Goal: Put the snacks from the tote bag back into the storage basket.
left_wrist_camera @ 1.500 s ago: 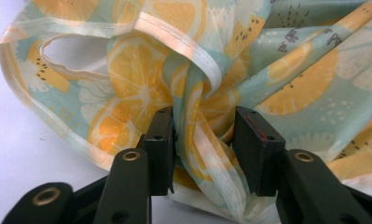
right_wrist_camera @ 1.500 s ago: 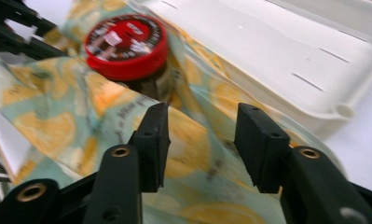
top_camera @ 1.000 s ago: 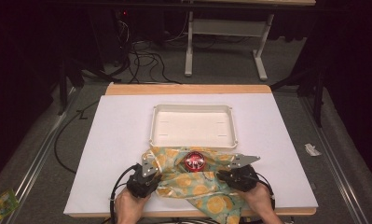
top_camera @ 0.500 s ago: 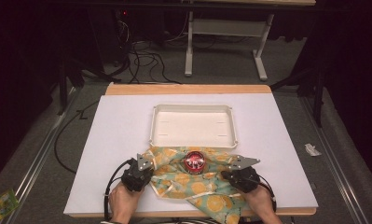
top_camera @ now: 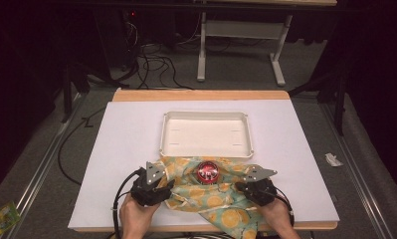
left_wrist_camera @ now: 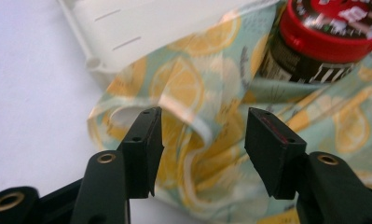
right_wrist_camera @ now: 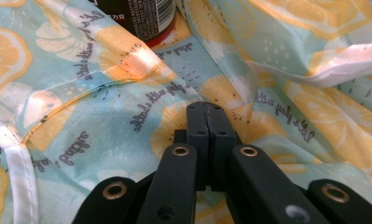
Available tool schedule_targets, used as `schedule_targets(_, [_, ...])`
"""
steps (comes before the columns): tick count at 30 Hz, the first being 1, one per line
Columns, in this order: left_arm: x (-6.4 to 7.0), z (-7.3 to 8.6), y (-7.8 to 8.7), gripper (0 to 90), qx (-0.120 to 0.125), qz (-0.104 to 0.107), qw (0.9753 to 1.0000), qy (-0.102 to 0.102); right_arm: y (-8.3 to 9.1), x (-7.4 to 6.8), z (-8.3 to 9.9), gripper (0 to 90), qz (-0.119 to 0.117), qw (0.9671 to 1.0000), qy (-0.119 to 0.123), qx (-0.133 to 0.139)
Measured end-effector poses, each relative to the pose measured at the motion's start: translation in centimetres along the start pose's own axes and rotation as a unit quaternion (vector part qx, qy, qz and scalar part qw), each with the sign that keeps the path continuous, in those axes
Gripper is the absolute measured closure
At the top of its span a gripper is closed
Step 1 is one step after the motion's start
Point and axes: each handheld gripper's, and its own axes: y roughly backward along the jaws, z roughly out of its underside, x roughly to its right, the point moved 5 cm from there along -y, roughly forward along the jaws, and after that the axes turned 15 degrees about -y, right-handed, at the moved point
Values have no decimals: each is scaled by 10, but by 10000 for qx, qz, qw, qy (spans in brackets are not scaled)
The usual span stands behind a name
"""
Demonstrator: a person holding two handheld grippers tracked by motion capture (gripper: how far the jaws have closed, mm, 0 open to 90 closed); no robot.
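Observation:
A lemon-print cloth (top_camera: 213,198) lies crumpled on the white table, in front of a white tray (top_camera: 206,133). A dark jar with a red lid (top_camera: 206,172) stands upright on the cloth. My left gripper (top_camera: 165,188) is at the cloth's left edge. In the left gripper view it (left_wrist_camera: 204,140) is open, with a raised fold of the cloth (left_wrist_camera: 193,116) between its jaws and the jar (left_wrist_camera: 323,42) beyond them. My right gripper (top_camera: 242,187) is at the cloth's right side. Its jaws (right_wrist_camera: 206,114) are pressed together on a ridge of the cloth (right_wrist_camera: 127,93), below the jar (right_wrist_camera: 141,18).
The tray (left_wrist_camera: 141,32) holds nothing and its near rim touches the cloth. Bare white table (top_camera: 126,149) spreads to the left and right. The cloth's lower corner hangs over the table's front edge (top_camera: 196,228). Cables and table legs stand on the floor beyond.
My left gripper drew slightly left, then came back to the cloth's left edge. The right gripper, jar and tray have stayed put.

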Motion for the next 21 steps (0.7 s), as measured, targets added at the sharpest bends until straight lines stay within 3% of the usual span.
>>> schedule_targets(6, [-3, -6, -25, 465, 24, 66, 9998, 164, 0, 0, 0, 900, -4, 10000, 3, -5])
schedule_targets(7, [-5, -4, -32, 502, 1, 98, 9997, 214, 0, 0, 0, 900, -8, 10000, -3, -16])
schedule_targets(9, [-7, 4, -45, 594, 6, 284, 9983, 512, -1, 0, -1, 900, 11, 10000, 2, 13])
schedule_targets(10, [-8, 8, -50, 646, -11, 235, 9982, 556, -1, 0, 0, 900, 17, 10000, -3, 13])
schedule_targets(12, [-8, 19, -59, 741, -132, 88, 9983, 554, -1, -1, 1, 900, 33, 10000, 4, 56])
schedule_targets(15, [-10, 25, -60, 826, -96, -74, 9987, 491, 0, 1, 1, 900, 126, 9999, 69, 72])
schedule_targets(21, [-11, 26, -60, 853, -145, -63, 9991, 393, 3, 7, 3, 832, 129, 9998, -72, 111])
